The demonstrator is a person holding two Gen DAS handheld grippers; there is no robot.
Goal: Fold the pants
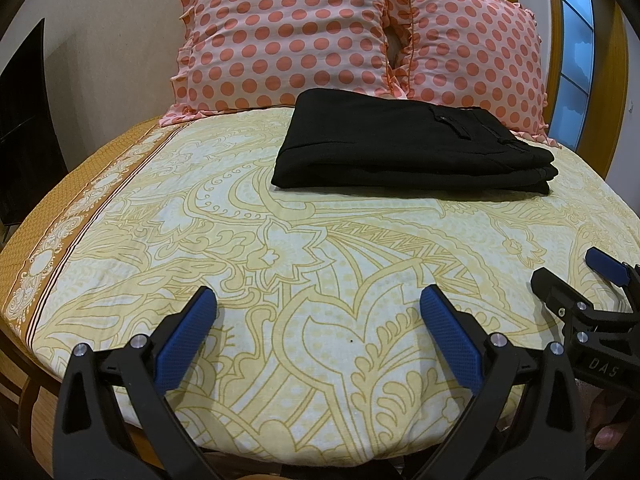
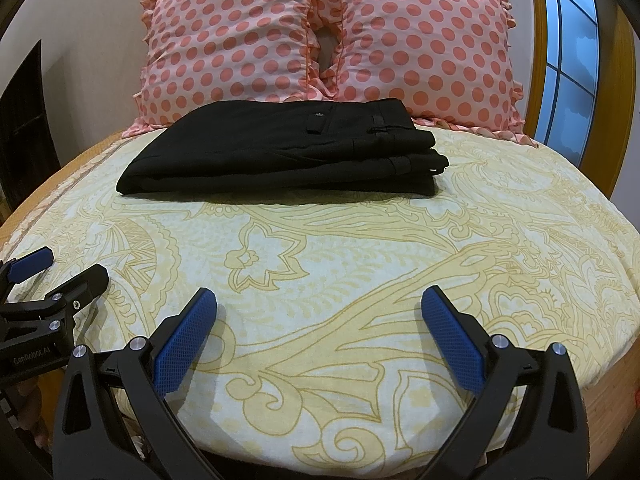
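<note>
On the yellow paisley bedsheet (image 1: 280,264), folded black fabric pants (image 1: 404,140) lie at 12 o'clock, folding apparently complete; left gripper (image 1: 318,328) and right gripper (image 2: 320,328) gape empty, no further move needed.

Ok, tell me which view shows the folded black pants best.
The right wrist view: the folded black pants sit near centre, with the stacked layers and back pocket tab plain. The left wrist view shows them too, whole, but pushed right of centre.

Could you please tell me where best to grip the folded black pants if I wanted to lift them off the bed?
Probably grip the black pants at their smooth folded left edge, coming in low from the left; the right end shows loose stacked layers that could splay.
</note>
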